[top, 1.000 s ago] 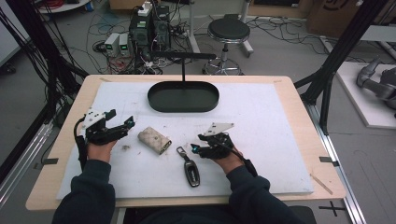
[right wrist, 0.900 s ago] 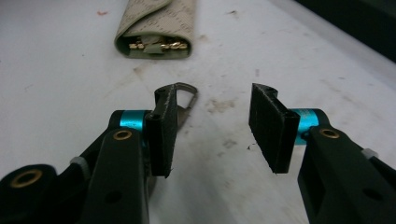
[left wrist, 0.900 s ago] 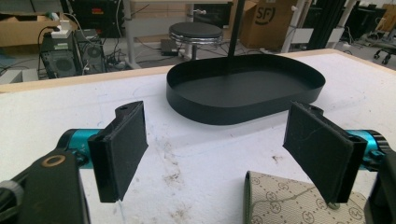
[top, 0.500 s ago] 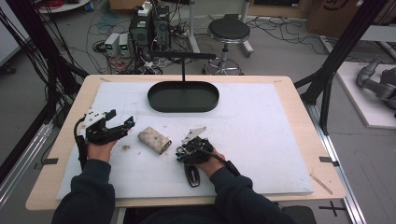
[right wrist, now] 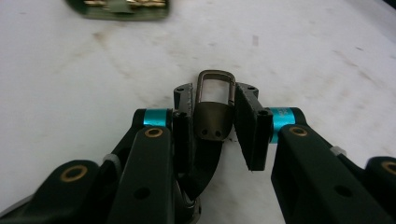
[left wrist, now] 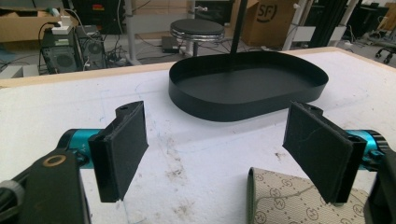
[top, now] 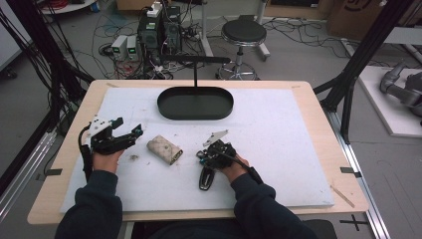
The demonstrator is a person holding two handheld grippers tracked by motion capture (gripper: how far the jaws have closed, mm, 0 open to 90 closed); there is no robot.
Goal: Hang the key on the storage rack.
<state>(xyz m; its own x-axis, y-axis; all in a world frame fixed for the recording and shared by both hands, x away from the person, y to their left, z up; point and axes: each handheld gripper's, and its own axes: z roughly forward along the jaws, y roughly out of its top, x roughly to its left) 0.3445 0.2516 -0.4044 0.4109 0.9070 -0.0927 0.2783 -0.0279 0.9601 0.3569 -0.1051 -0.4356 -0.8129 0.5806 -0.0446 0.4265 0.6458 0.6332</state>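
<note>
A black key fob [top: 206, 178] with a metal ring lies on the white mat near the front. My right gripper [top: 203, 160] points down at its far end. Its jaws have just been closing and now grip the fob [right wrist: 214, 119] just behind the ring, in the right gripper [right wrist: 214, 100] view. A beige patterned pouch [top: 164, 149] lies left of it. My left gripper [top: 129, 126] rests open beside the pouch. In the left gripper [left wrist: 224, 154] view the pouch [left wrist: 289, 200] sits under the right pad, untouched.
A black oval tray [top: 195, 115] with an upright stand [top: 195, 59] sits at the back of the mat; its wall [left wrist: 243, 105] rises ahead of the left jaws. A stool [top: 244, 32] and computer boxes stand on the floor beyond the table.
My right hand has moved left and down onto the far end of the key fob, and its jaws have closed on it. The left hand and the pouch have stayed put.
</note>
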